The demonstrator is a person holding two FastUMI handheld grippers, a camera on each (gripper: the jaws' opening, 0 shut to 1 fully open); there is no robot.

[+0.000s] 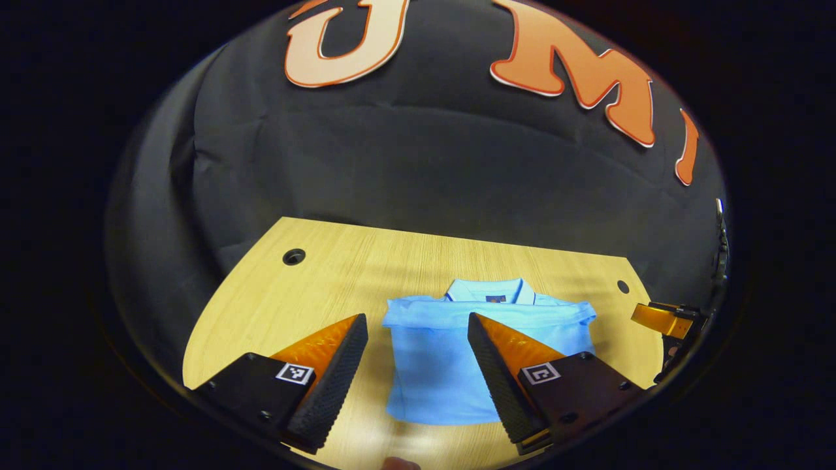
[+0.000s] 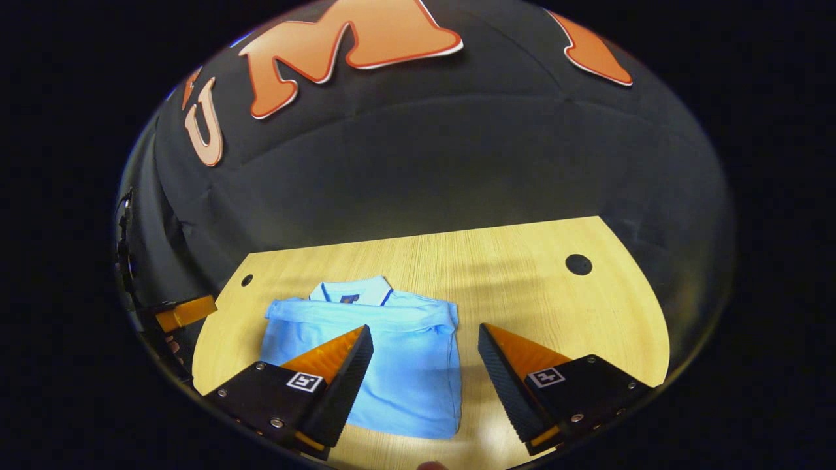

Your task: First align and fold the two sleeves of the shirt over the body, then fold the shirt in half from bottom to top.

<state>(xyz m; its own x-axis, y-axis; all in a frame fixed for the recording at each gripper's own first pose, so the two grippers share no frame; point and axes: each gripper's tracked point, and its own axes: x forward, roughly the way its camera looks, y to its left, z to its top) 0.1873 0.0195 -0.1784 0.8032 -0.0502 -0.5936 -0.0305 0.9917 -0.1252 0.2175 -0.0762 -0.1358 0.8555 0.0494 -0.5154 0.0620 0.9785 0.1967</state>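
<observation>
I see a light blue shirt (image 1: 457, 352) lying flat on the wooden tabletop (image 1: 313, 287), sleeves folded across its chest, collar toward the far wall, while my left gripper (image 1: 418, 346) and right gripper (image 2: 424, 356) hover above it, jaws spread and empty.

Wooden table (image 1: 339, 274) carries a light blue shirt (image 1: 431, 365), sleeves folded in
</observation>
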